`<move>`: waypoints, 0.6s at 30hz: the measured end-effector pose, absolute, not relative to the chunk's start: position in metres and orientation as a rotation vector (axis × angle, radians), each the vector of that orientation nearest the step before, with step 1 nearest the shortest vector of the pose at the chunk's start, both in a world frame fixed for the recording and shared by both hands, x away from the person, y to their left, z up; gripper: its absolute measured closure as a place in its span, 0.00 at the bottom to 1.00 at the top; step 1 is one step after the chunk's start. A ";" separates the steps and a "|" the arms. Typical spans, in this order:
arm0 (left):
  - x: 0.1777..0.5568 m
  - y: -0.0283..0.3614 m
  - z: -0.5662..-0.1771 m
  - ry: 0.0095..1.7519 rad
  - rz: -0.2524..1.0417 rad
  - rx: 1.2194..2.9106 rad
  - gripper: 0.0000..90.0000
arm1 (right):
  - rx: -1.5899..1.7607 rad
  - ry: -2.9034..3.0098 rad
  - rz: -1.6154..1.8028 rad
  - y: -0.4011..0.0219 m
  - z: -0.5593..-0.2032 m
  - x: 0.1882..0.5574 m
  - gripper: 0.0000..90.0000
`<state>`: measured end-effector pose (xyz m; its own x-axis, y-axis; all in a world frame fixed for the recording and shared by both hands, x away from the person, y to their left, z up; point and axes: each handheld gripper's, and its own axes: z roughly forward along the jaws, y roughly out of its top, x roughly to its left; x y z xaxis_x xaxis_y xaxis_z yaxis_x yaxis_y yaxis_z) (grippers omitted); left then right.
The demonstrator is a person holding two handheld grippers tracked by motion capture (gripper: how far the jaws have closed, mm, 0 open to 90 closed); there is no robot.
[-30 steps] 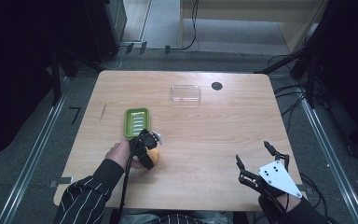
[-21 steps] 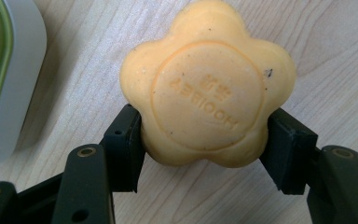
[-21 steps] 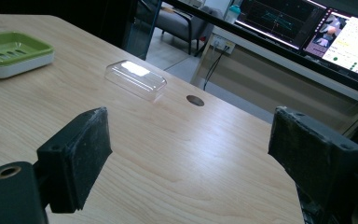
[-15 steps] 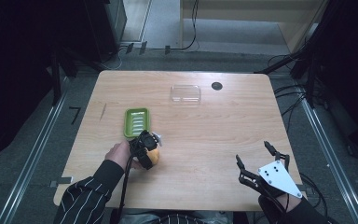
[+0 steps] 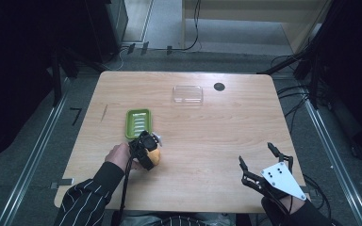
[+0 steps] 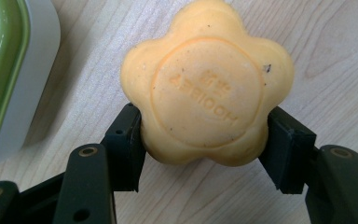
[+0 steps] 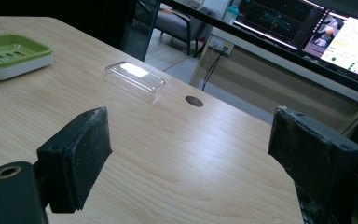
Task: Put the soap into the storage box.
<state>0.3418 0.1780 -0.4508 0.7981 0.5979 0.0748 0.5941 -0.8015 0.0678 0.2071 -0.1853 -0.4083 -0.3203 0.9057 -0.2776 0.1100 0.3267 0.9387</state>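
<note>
Evidently the step in hand is taking up the flower-shaped orange soap bar (image 6: 207,84), probably to set it in the green and white soap dish (image 5: 137,123) that lies just beyond it on the pale wooden table (image 5: 226,136). To do it well, the left gripper (image 6: 205,149) should squeeze evenly and only as firmly as needed, since soap is likely slick and soft enough to dent or squirt out of a hard pinch; the lift should go straight up with the bar kept level, and the carry to the dish should be short and low. In the left gripper view the soap sits between the two black jaws, which press against its lower lobes on either side, so this gripper is closed around the bar, which rests on or very near the wood, stamped face up. The bulk of the bar lies ahead of the pads (image 6: 126,144), so the hold is near one edge and could let it pivot. The dish's rim shows at the left of that view, close beside the soap but not touching. A clear plastic lid (image 5: 187,94) lies farther off, near a small dark hole (image 5: 219,86) in the tabletop. The right gripper (image 5: 263,162) hovers at the near right corner, its jaws spread wide with nothing between them
</note>
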 end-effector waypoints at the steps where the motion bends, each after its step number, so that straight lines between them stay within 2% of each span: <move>1: 0.342 0.178 -0.451 0.975 0.143 2.940 0.44 | 0.924 1.684 1.099 -0.185 -0.408 0.207 0.15; 18: 0.338 0.185 -0.439 0.992 0.087 2.929 0.44 | 0.919 1.685 1.098 -0.185 -0.408 0.207 0.15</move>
